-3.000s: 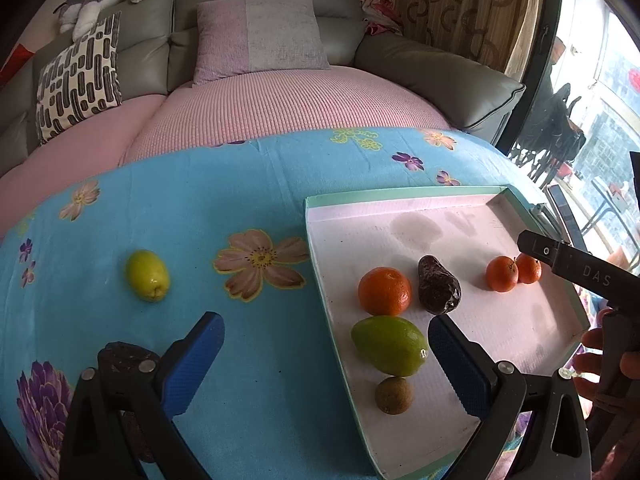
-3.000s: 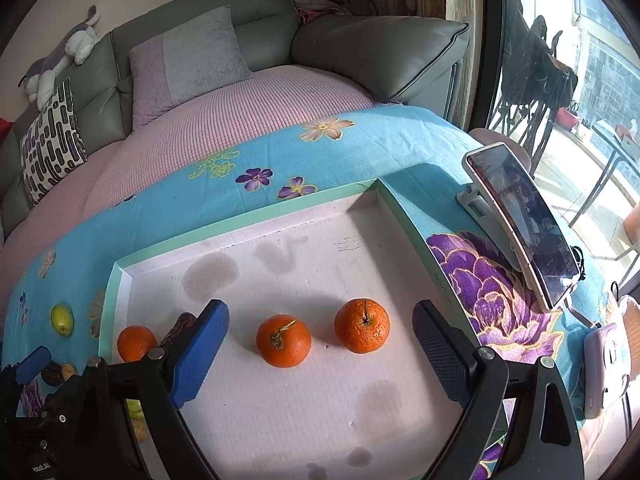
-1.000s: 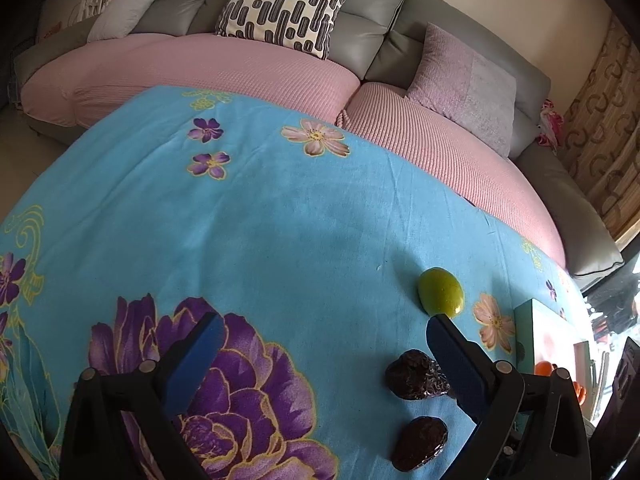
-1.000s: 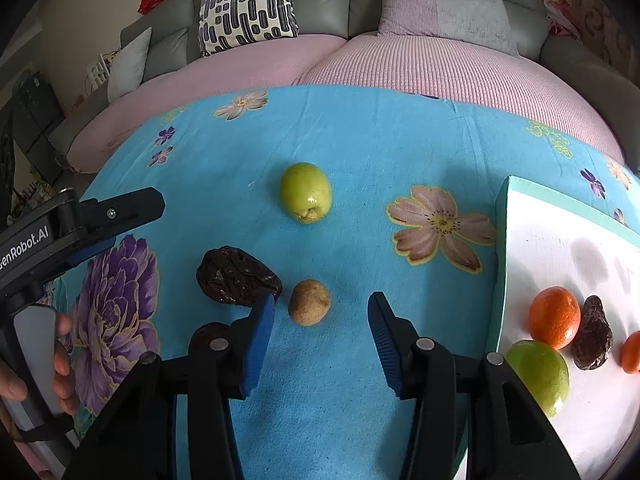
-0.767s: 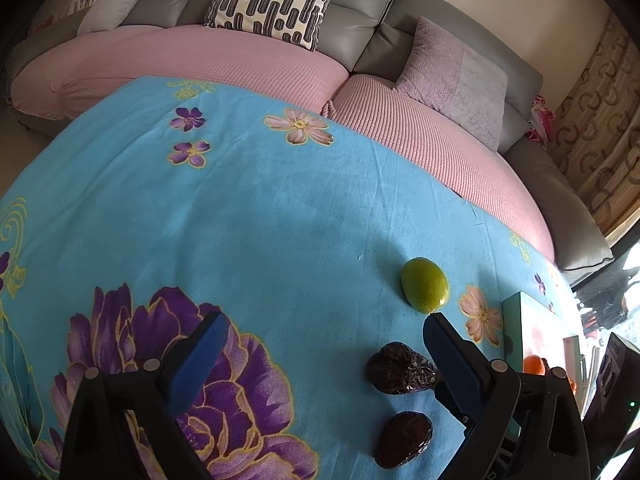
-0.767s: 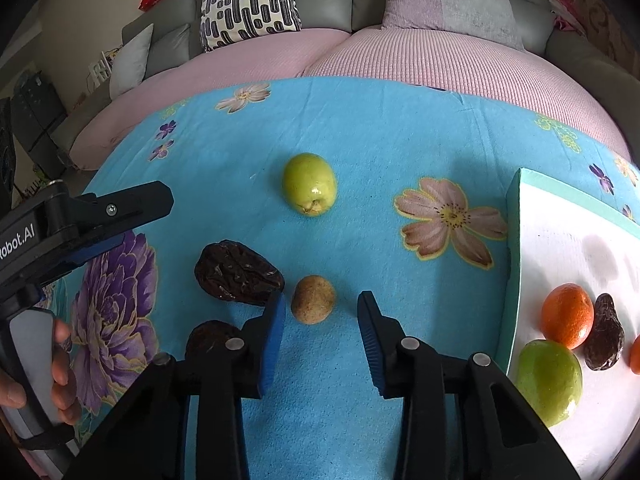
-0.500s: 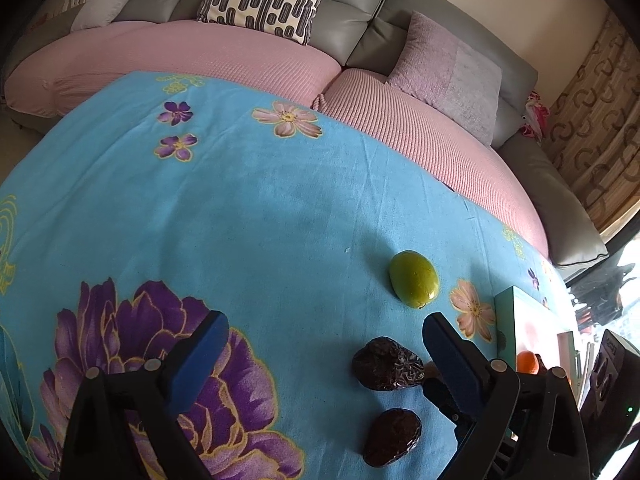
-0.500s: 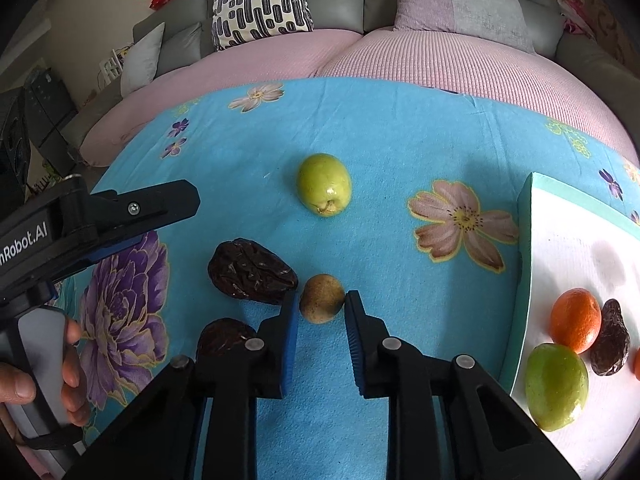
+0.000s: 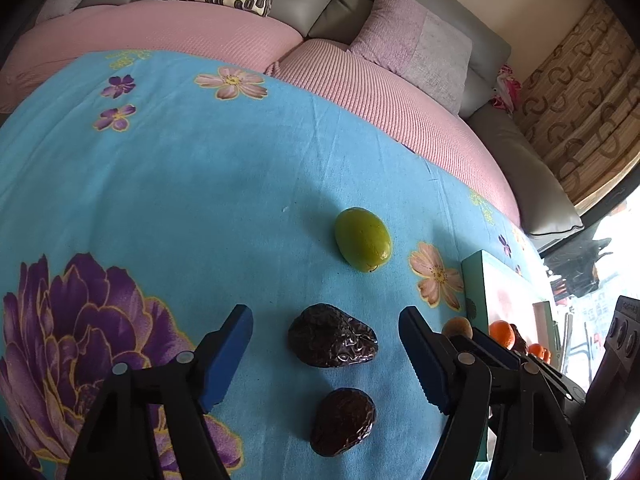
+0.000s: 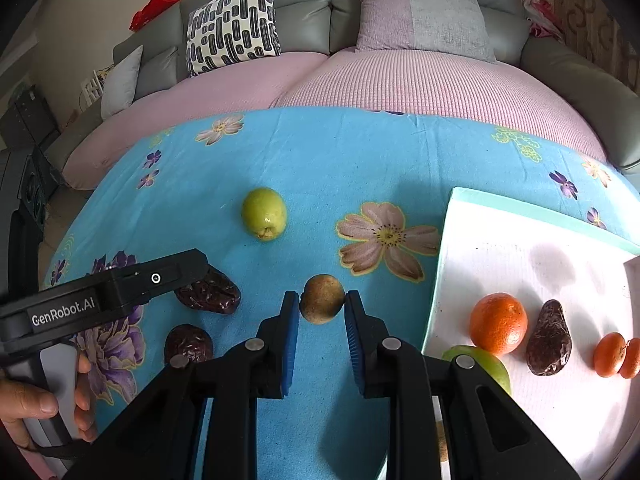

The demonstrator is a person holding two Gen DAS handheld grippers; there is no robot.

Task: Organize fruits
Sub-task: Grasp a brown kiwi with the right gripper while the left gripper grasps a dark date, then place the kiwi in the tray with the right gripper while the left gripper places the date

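A blue floral cloth (image 10: 360, 160) holds one white tray (image 10: 520, 256) at right, one green fruit (image 10: 264, 213), two dark dates (image 9: 332, 341). Right gripper (image 10: 322, 306) clenches one brown fruit (image 10: 322, 298); left gripper (image 9: 326, 320) gapes wide.

Worktop (image 10: 360, 160), blue floral cloth
On it: green fruit (image 10: 264, 213), small brown fruit (image 10: 322, 298), two dark wrinkled fruits (image 9: 333, 341), tray (image 10: 520, 208).

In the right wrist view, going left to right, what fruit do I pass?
Small dark date → larger dark date → green fruit on the cloth → brown fruit in the right gripper → big orange → date on the tray → small oranges.
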